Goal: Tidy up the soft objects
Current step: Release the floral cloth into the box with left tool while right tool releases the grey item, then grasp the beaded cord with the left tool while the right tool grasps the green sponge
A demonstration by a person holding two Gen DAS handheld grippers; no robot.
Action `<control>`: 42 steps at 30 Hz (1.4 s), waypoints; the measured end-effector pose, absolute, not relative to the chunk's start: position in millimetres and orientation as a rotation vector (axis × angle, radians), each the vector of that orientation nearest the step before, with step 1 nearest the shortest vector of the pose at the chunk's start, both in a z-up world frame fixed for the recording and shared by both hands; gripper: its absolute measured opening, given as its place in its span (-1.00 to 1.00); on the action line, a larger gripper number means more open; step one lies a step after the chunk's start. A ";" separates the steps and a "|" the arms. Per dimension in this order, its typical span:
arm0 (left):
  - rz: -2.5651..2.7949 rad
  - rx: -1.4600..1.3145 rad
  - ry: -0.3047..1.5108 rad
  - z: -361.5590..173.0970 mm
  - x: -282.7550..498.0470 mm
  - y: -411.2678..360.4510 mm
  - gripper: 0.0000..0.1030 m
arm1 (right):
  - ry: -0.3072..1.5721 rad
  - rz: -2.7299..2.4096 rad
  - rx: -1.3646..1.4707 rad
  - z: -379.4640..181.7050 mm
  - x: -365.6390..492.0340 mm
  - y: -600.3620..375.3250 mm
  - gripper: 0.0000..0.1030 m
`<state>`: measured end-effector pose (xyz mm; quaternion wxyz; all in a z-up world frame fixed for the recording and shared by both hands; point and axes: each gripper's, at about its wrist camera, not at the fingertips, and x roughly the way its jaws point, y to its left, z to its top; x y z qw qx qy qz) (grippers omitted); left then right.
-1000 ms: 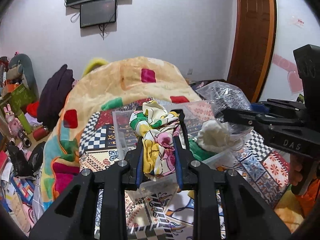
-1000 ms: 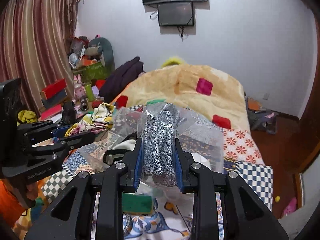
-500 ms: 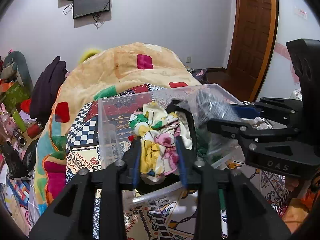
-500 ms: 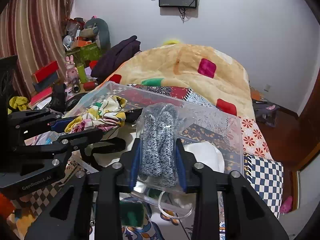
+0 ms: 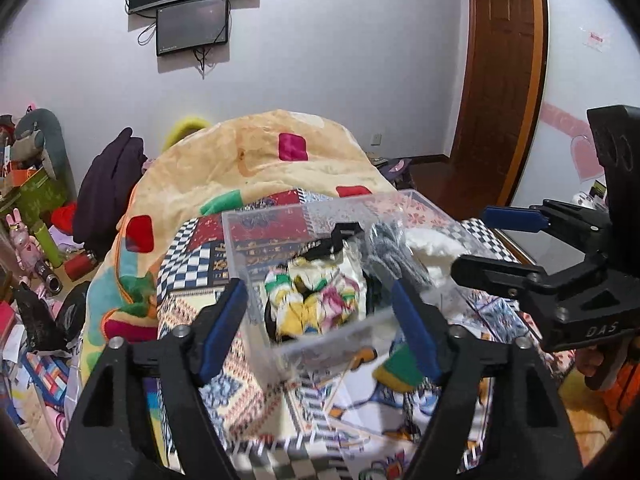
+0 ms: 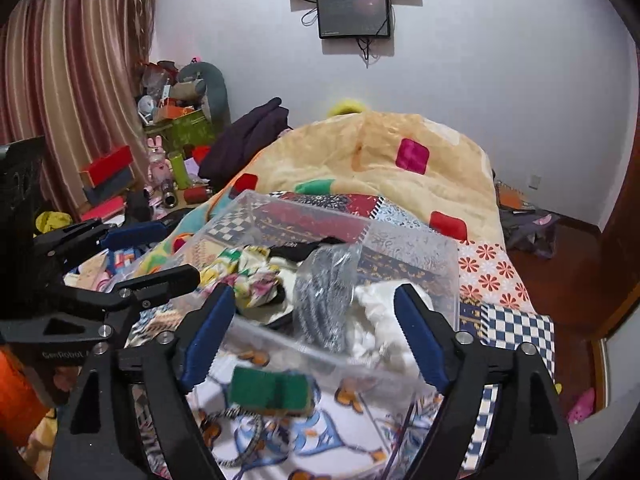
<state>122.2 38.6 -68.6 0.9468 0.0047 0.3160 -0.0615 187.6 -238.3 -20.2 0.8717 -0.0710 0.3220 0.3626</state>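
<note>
Both grippers point down at a clear bin (image 5: 256,280) on the patterned bed cover (image 6: 500,276). The jaws of the left gripper (image 5: 320,320) are opening, and nothing is pressed between its blue pads. The flowered cloth (image 5: 316,300) lies just beyond them, inside the bin. The jaws of the right gripper (image 6: 312,332) are opening too, without any grip. The bagged grey knit (image 6: 324,300) stands between and just past its fingers, in the bin, beside a white cloth (image 6: 376,308). Behind the bin lies a yellow blanket (image 6: 380,168).
</note>
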 end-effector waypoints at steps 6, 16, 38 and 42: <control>-0.111 0.008 0.723 -89.7 102.4 40.2 0.90 | 0.743 0.791 -0.184 -40.1 170.6 -238.1 0.69; -0.118 0.012 0.852 -137.2 90.8 42.9 0.89 | 0.935 0.831 -0.224 -95.1 181.9 -215.9 0.69; -0.275 0.083 0.924 -161.5 118.9 -20.6 -0.39 | 0.907 0.751 -0.136 -85.4 167.5 -277.2 0.14; -0.271 0.121 0.918 -163.8 120.0 -28.5 -0.89 | 0.897 0.760 -0.119 -81.5 166.2 -278.1 0.14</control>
